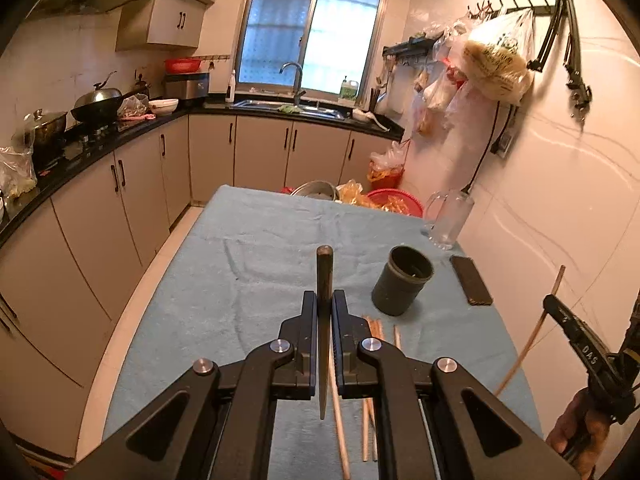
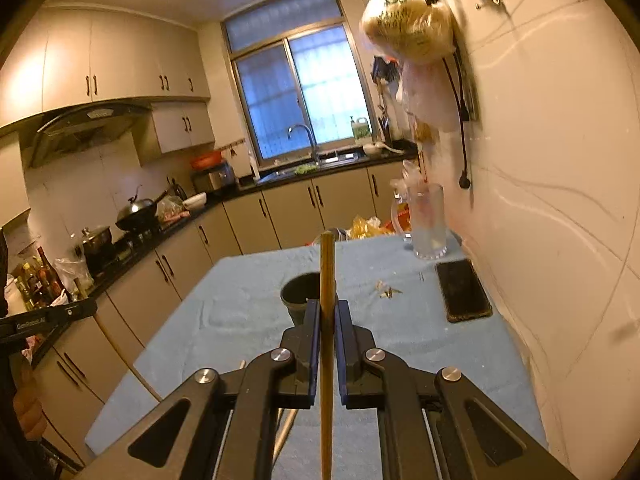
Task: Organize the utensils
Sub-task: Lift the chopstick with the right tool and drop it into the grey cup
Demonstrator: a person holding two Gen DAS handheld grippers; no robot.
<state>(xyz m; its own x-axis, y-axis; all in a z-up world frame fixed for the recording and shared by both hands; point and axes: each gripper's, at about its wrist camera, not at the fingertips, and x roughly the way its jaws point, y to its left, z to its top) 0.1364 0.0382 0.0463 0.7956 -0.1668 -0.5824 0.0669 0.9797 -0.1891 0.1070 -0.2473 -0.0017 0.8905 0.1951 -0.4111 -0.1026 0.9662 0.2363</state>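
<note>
Blue cloth covers the desk (image 1: 248,240). Left gripper (image 1: 324,300) fingers are clenched on a dark chopstick (image 1: 324,272), right gripper (image 2: 328,312) fingers on a light chopstick (image 2: 327,264). Both sit above the dark cup (image 1: 402,280), which looks empty; about 4 loose chopsticks (image 1: 376,328) remain on the near cloth.

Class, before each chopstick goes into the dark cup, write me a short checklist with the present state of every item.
1. Left gripper shut on the dark chopstick: ok.
2. Right gripper shut on the light chopstick: ok.
3. Dark cup upright, mouth open: ok.
4. Cup empty inside: cannot tell.
5. Phone and glass mug apart from the cup: ok.
6. All chopsticks gathered: not ok, several loose chopsticks lie on the blue cloth.
</note>
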